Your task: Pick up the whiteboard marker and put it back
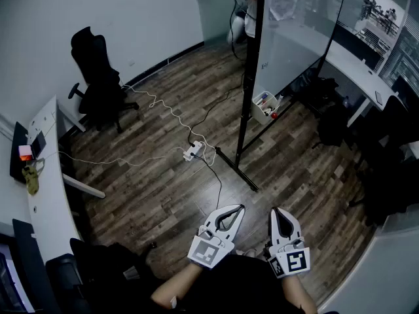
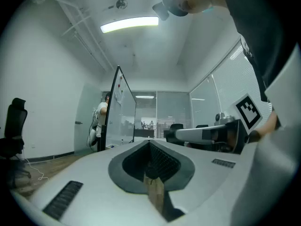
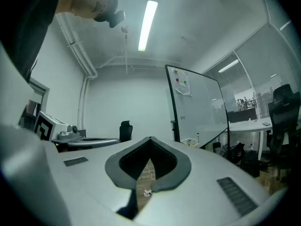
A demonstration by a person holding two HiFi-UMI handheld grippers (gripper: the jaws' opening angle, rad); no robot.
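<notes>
The left gripper (image 1: 241, 208) has its fingers closed tip to tip. In the left gripper view (image 2: 150, 142) only the rounded hollow behind the tips stays open, and nothing sits in it. The right gripper (image 1: 275, 210) is closed the same way: in the right gripper view (image 3: 150, 138) the tips meet and only floor (image 3: 141, 178) shows through the hollow. Both grippers are empty and touch nothing. They sit side by side, level, above the wood floor (image 1: 163, 188) at the bottom edge of the head view.

No marker can be singled out. The nearest candidates are thin red and blue sticks (image 1: 264, 99), too small to name, standing in a white bin (image 1: 260, 114) at the lower edge of the whiteboard (image 1: 294, 31). The bin is well apart from both sets of fingers, ahead of them and beyond the board's black stand (image 1: 243, 136). In the right gripper view the bin (image 3: 190, 141) shows just right of the fingertips, at the foot of the whiteboard (image 3: 197, 102).
</notes>
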